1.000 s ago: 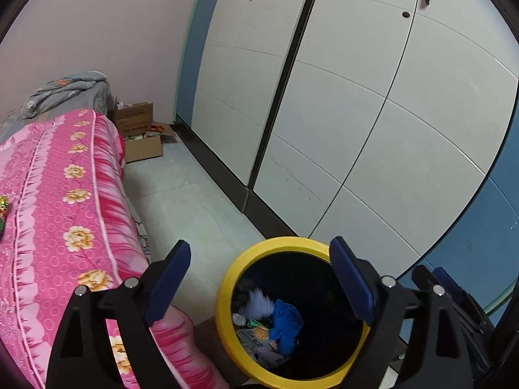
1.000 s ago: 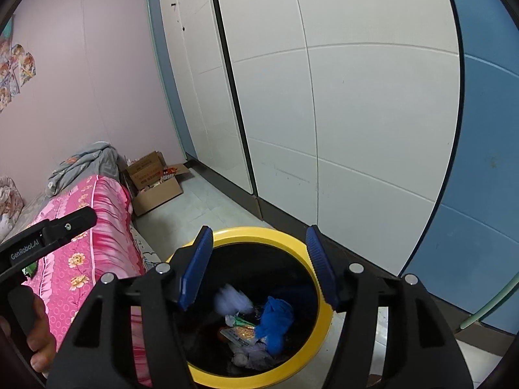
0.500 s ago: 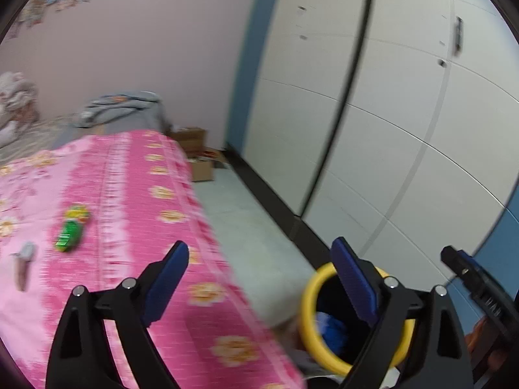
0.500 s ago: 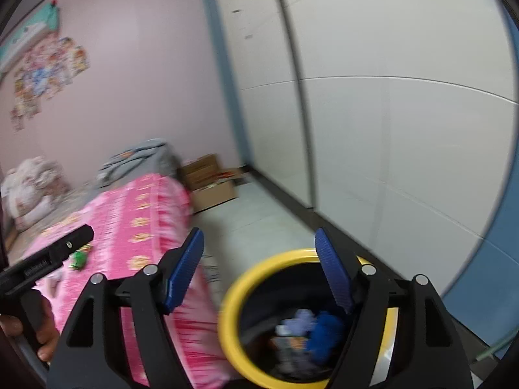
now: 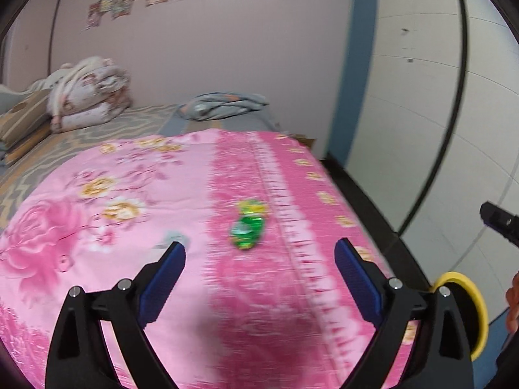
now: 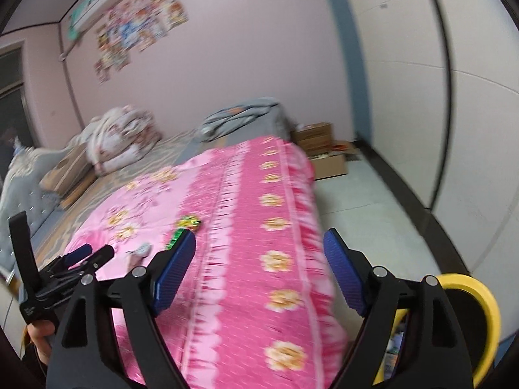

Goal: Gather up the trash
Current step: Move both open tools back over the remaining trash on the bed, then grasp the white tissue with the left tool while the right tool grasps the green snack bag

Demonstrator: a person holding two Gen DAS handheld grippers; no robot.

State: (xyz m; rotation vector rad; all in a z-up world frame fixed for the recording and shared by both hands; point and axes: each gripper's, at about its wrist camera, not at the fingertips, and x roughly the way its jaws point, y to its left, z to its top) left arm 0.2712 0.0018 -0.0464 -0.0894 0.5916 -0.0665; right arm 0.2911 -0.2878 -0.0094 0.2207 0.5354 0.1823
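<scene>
Now both hand-held grippers hang over the bed. The left hand-held gripper (image 5: pixel 259 269) has its blue pads wide apart with nothing between them, and its jaws have just been opening a little more. The right hand-held gripper (image 6: pixel 259 269) also stands apart and empty; its jaws have just been opening.

On the pink flowered bedspread (image 5: pixel 129 214) lies a green and yellow wrapper (image 5: pixel 248 227), a little blurred, just ahead of the left pads. A smaller pale scrap (image 5: pixel 170 238) lies beside the left pad; what it is I cannot tell. The yellow-rimmed trash bin (image 6: pixel 480 308) stands on the floor at the right side of the bed, near its corner, with some trash inside. Folded blankets (image 5: pixel 87 94) rest at the far end of the bed, and cardboard boxes (image 6: pixel 324 152) stand on the floor by the wall.
</scene>
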